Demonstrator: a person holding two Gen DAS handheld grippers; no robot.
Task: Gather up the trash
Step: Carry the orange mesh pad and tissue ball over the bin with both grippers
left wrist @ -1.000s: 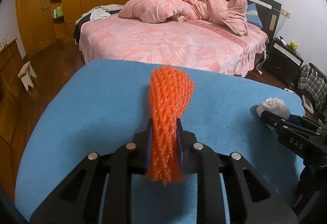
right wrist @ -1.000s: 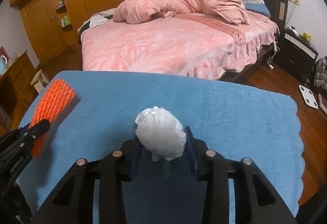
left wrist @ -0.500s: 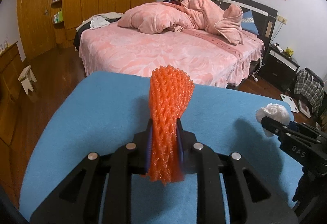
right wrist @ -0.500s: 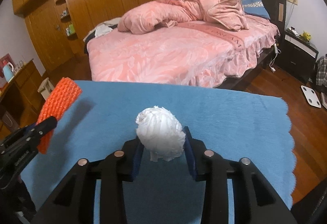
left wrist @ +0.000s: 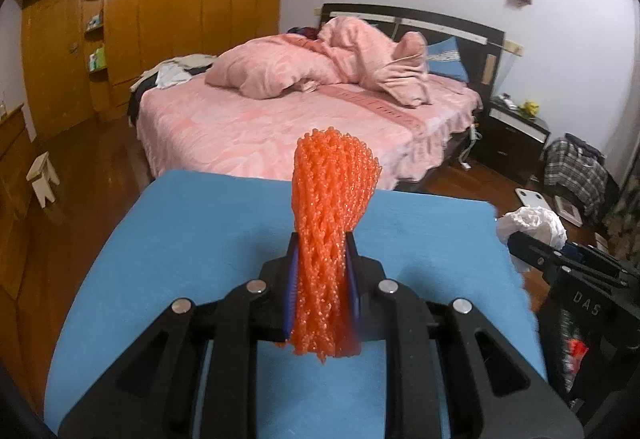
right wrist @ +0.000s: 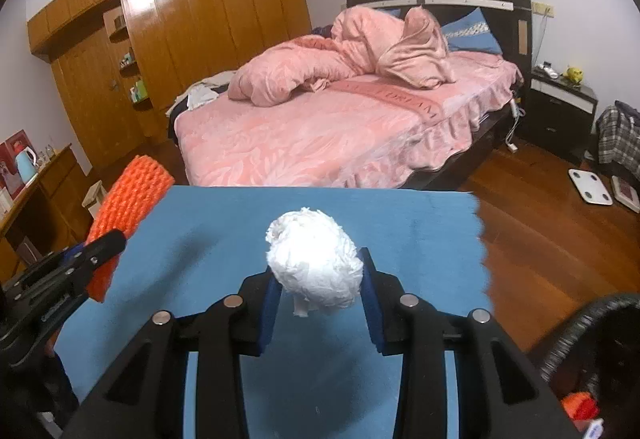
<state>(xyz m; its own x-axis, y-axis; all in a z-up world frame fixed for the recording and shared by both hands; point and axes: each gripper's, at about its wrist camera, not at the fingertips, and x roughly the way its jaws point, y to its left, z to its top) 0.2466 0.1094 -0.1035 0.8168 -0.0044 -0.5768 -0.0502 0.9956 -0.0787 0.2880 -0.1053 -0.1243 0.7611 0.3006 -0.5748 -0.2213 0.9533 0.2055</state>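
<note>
The left gripper (left wrist: 320, 271) pinches an orange foam net (left wrist: 330, 223) that stands up between its blue pads, held above the blue cloth (left wrist: 192, 239) with nothing of it touching the surface. To its right, the right gripper (right wrist: 318, 291) clamps a crumpled white paper wad (right wrist: 316, 259) between its pads, likewise lifted clear of the cloth. Beyond the cloth's far edge lies a pink bed (right wrist: 320, 135) with a bunched pink duvet (right wrist: 340, 59), a wooden wardrobe (right wrist: 180, 19) on the left and a dark nightstand (right wrist: 560, 107) on the right.
</note>
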